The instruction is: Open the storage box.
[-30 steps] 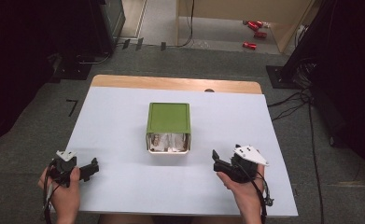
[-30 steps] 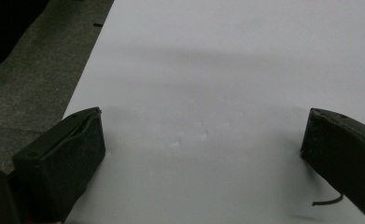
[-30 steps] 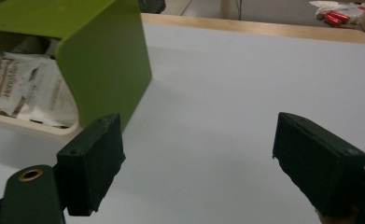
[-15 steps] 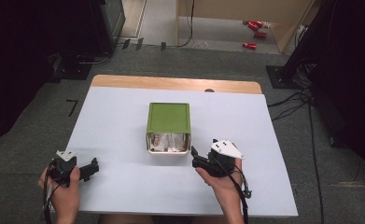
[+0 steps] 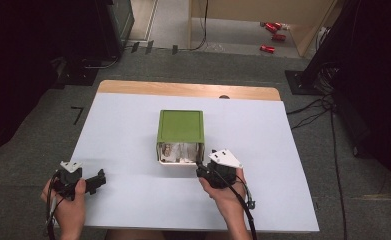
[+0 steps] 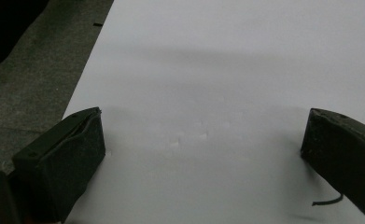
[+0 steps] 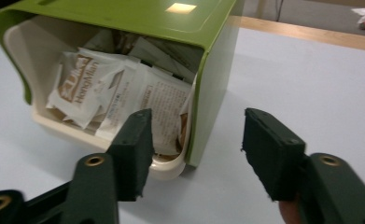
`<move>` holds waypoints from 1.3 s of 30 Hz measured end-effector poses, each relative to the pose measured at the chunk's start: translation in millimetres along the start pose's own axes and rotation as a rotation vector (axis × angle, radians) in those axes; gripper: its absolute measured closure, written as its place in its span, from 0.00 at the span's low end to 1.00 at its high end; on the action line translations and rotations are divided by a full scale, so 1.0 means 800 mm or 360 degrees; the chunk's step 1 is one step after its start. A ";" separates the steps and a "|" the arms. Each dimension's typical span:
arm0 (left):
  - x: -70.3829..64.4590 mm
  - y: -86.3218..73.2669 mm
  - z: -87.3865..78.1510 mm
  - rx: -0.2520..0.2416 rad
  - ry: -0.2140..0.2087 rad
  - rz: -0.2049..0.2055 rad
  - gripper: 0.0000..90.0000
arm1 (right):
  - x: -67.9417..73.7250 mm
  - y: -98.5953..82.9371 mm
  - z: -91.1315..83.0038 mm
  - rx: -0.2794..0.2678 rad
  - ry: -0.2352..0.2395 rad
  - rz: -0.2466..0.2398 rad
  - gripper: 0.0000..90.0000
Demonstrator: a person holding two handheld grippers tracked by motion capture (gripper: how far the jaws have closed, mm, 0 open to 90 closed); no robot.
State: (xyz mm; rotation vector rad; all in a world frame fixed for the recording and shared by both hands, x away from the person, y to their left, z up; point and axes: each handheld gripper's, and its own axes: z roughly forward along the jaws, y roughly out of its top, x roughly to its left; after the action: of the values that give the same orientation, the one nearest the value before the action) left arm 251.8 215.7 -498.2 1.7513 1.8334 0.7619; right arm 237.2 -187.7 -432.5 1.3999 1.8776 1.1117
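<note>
One green box (image 5: 180, 131) mid-table, tipped on its side, open mouth toward the person so sachets (image 7: 119, 93) inside are reachable. Right gripper (image 5: 206, 169) at its near right corner, jaws apart, straddling the wall, likely lining up a grab. Left gripper (image 5: 97, 181) parked well apart at the table's (image 5: 133, 110) near left edge, jaws spread wide, holding nothing.

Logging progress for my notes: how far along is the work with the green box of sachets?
Nothing looks done: the sachets all sit inside the green box. In hand: the right gripper, jaws open, is at the box's open front corner. The left gripper rests open at the table edge. Gripping and taking a sachet remain.
</note>
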 end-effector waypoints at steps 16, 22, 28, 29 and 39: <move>0.000 0.000 0.000 0.0000 -0.0001 0.0000 0.00 | 0.001 -0.012 0.049 0.0024 -0.0107 0.0134 0.74; 0.000 0.000 0.000 0.0002 -0.0001 0.0001 0.00 | 0.004 -0.016 0.057 0.0040 -0.0093 0.0118 0.76; 0.000 0.000 0.000 0.0002 -0.0001 0.0001 0.00 | 0.008 -0.018 0.062 0.0038 -0.0100 0.0122 0.79; 0.000 0.000 0.000 0.0003 -0.0001 0.0000 0.00 | 0.009 -0.019 0.066 0.0039 -0.0113 0.0105 0.78; 0.000 0.000 0.000 0.0002 -0.0001 0.0000 0.00 | 0.011 -0.020 0.068 0.0069 -0.0141 0.0128 0.80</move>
State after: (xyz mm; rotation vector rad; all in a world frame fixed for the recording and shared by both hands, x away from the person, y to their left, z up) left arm 251.8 215.8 -498.1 1.7522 1.8337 0.7601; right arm 270.3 -165.2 -473.9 1.5355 1.8073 1.0347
